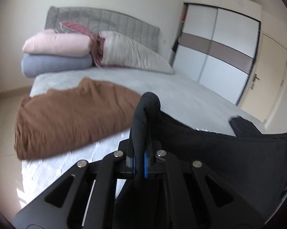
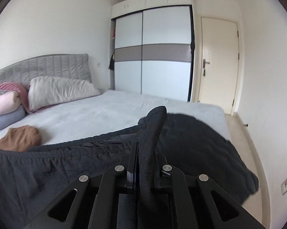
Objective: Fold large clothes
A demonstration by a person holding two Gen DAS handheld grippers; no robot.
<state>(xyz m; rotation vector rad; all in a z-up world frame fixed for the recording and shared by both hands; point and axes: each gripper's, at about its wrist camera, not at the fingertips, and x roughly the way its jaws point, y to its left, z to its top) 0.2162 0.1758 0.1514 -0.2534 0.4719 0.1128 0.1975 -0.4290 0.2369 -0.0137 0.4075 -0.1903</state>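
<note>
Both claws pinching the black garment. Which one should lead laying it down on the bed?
Probably right. The right claw has bare bed ahead; the left claw faces the brown garment. Both grip the black garment.

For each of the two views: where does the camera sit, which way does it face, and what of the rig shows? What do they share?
Left wrist: on the left gripper, facing across the bed toward the headboard and brown garment; its fingers pinch the black garment.
Right wrist: on the right gripper, facing the wardrobe and door; its fingers pinch the same garment.
Shared: bed, both garments, pillow, wardrobe, door.
</note>
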